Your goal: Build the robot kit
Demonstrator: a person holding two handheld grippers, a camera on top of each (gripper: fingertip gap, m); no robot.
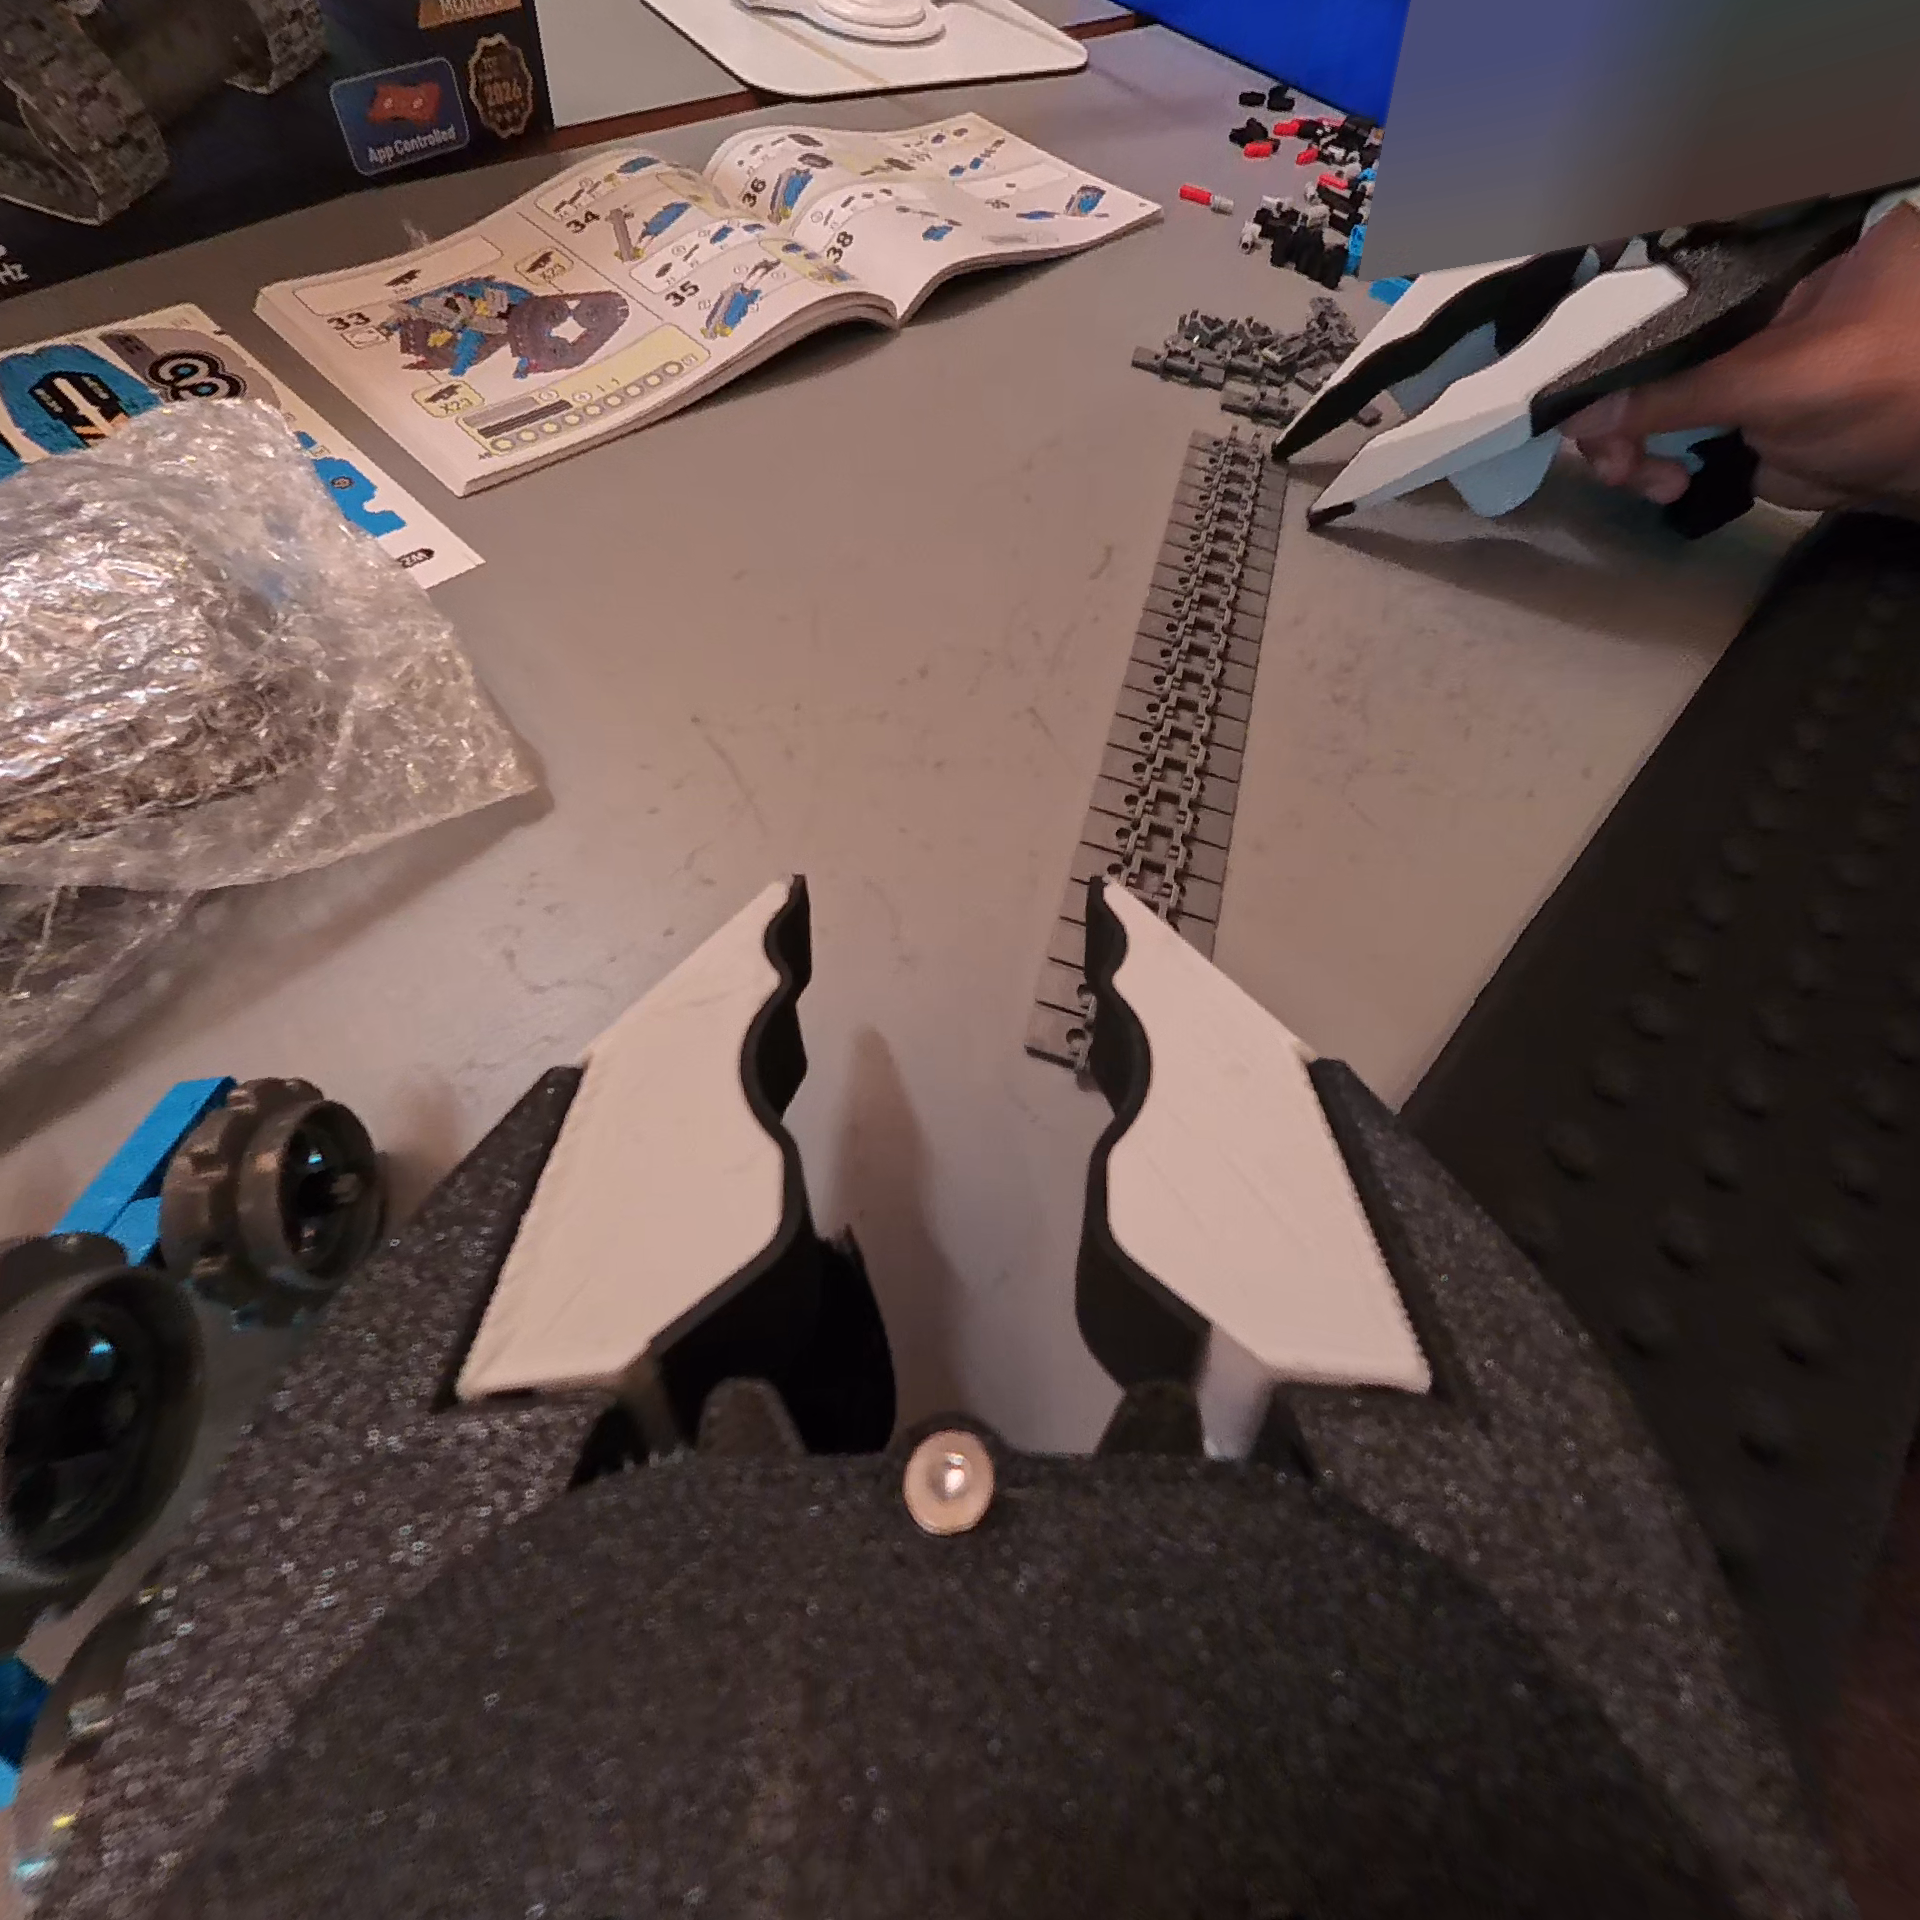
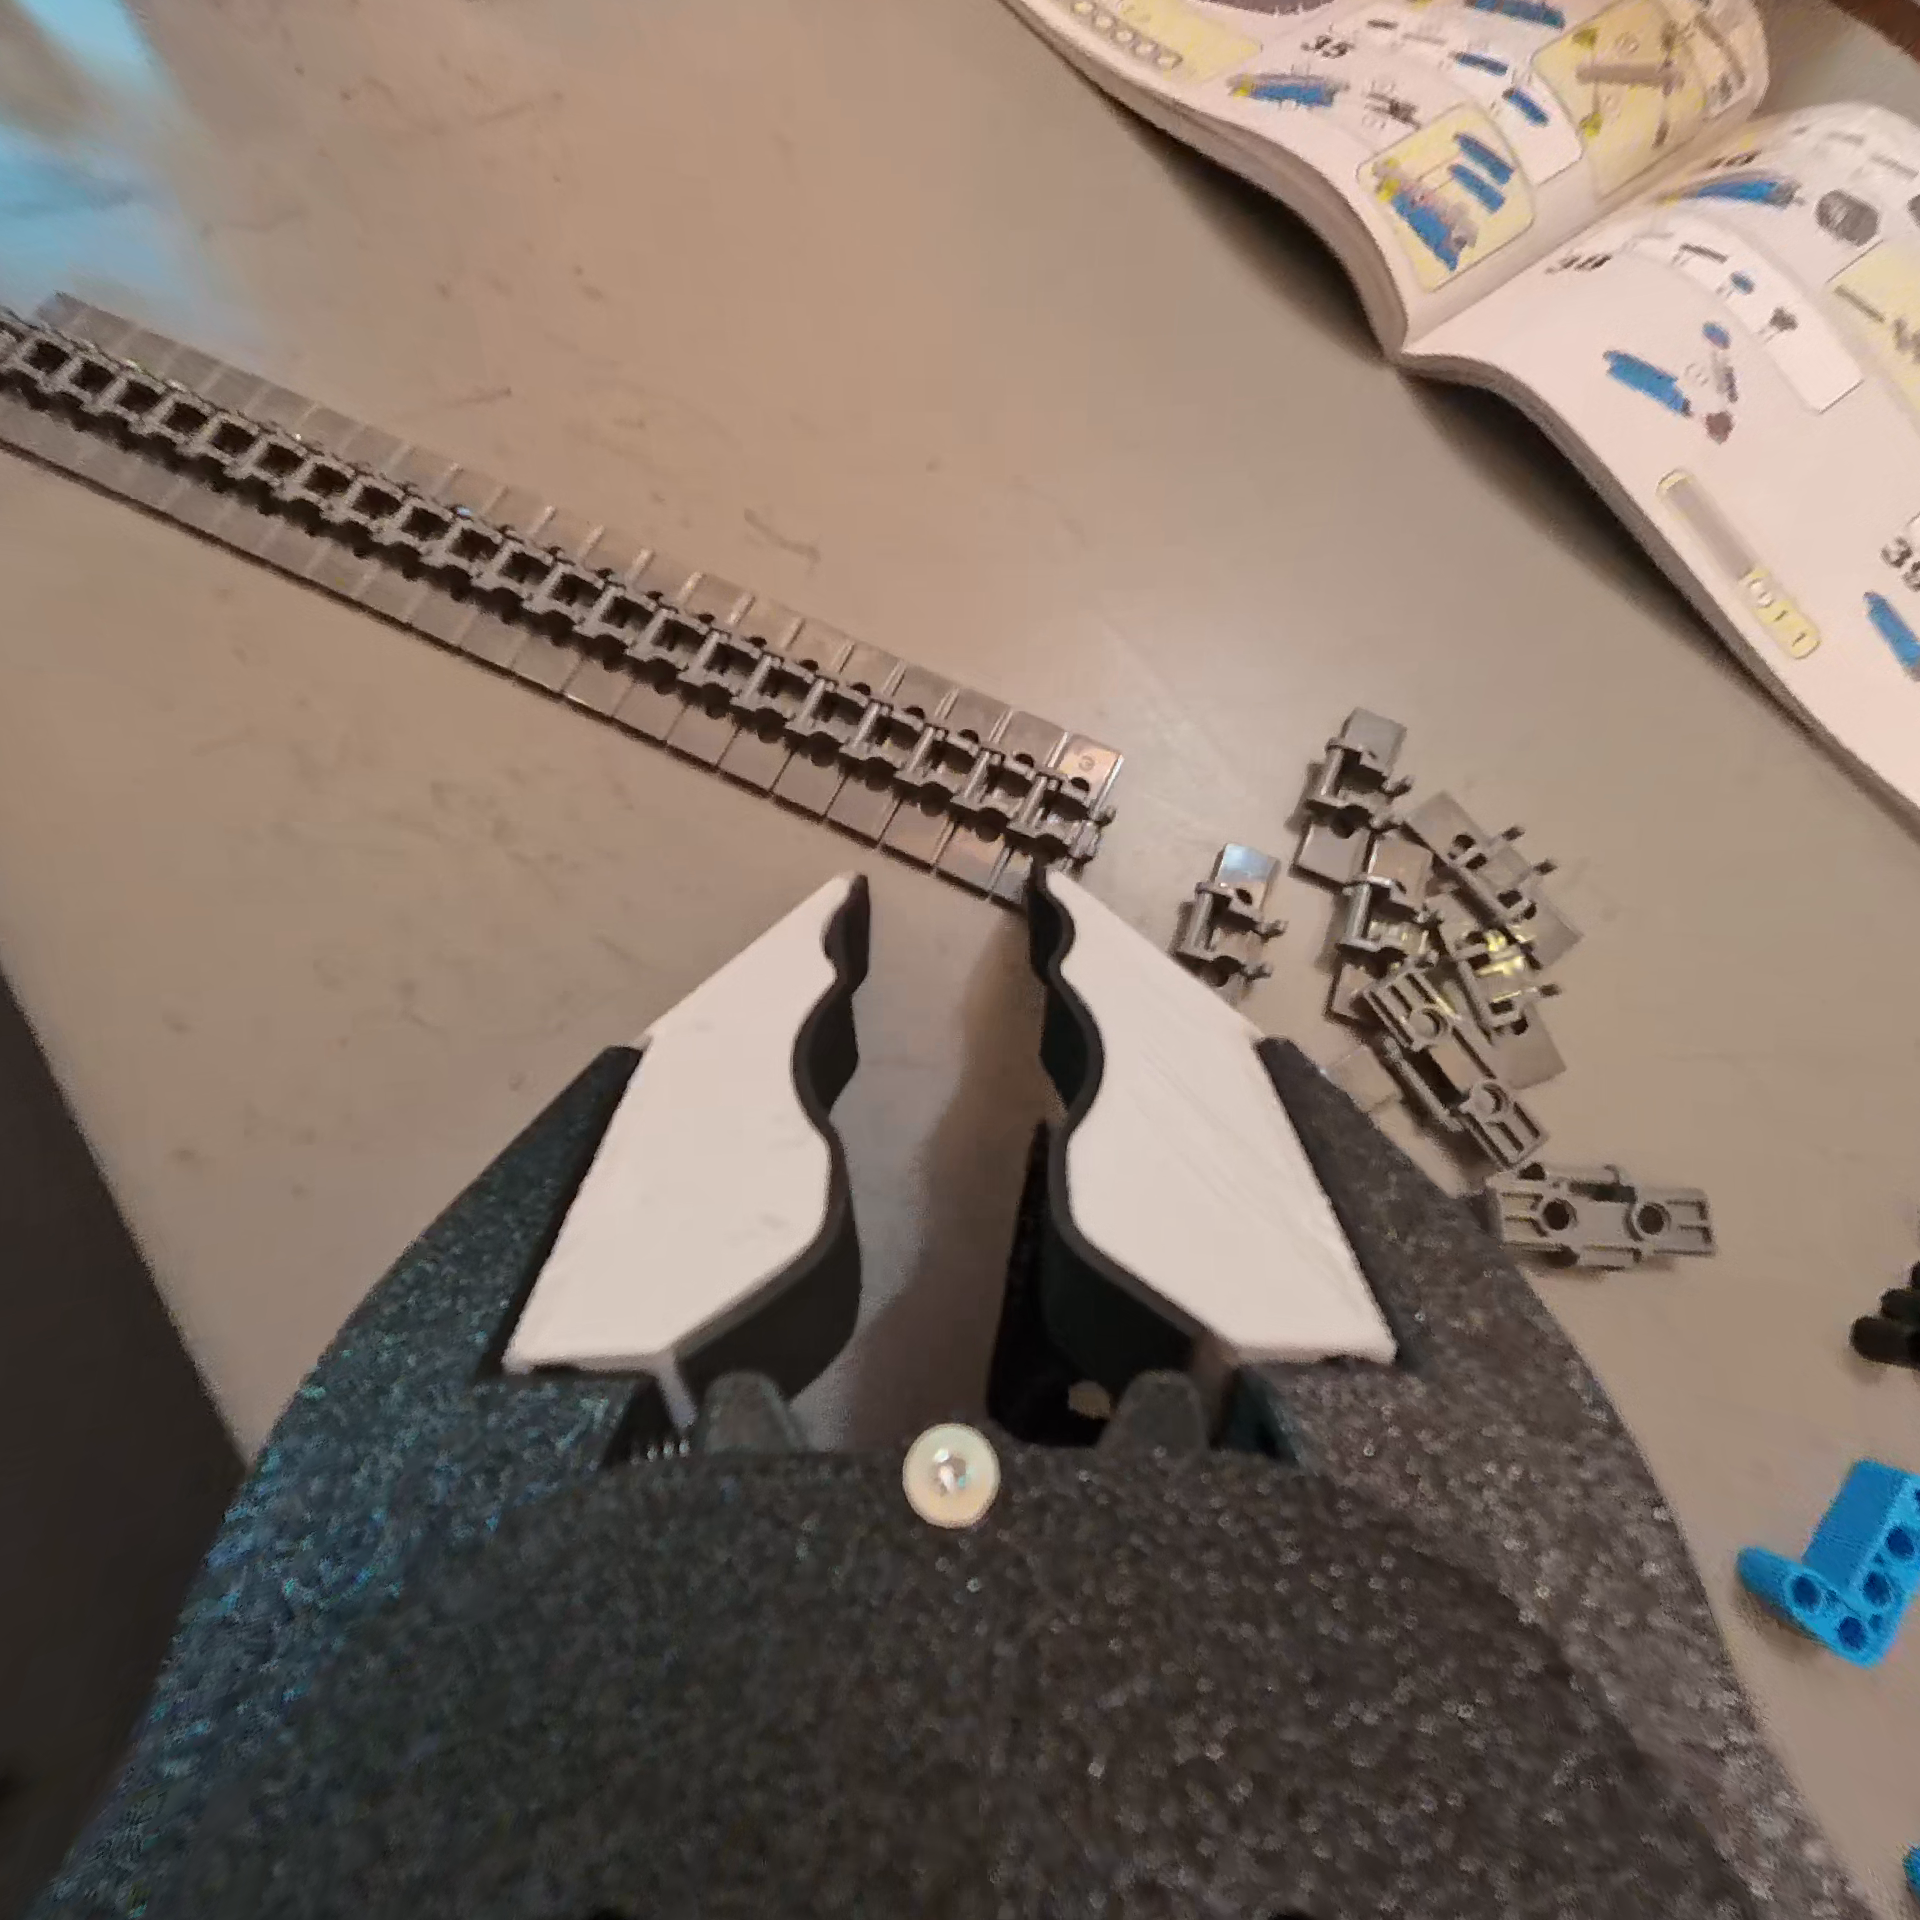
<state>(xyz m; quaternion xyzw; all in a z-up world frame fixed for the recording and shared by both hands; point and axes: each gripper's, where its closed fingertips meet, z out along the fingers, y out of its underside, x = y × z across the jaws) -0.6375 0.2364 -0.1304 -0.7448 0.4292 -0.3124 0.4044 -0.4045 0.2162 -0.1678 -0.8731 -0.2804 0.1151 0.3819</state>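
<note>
A long grey chain of linked track pieces lies flat on the grey table, also in the right wrist view. My left gripper is open and empty, its right fingertip just over the near end of the chain. My right gripper is open and empty, its right fingertip at the chain's other end; it also shows in the left wrist view, held by a hand. A heap of loose grey track links lies just right of it, also in the left wrist view.
An open instruction booklet lies at the back, with a sticker sheet and a crumpled plastic bag at left. A blue model with grey wheels sits near left. Small black and red parts and a blue brick lie about. Spacing between my two grippers at the tips: around 25 cm. The blue brick lies around 15 cm away from my right fingertips.
</note>
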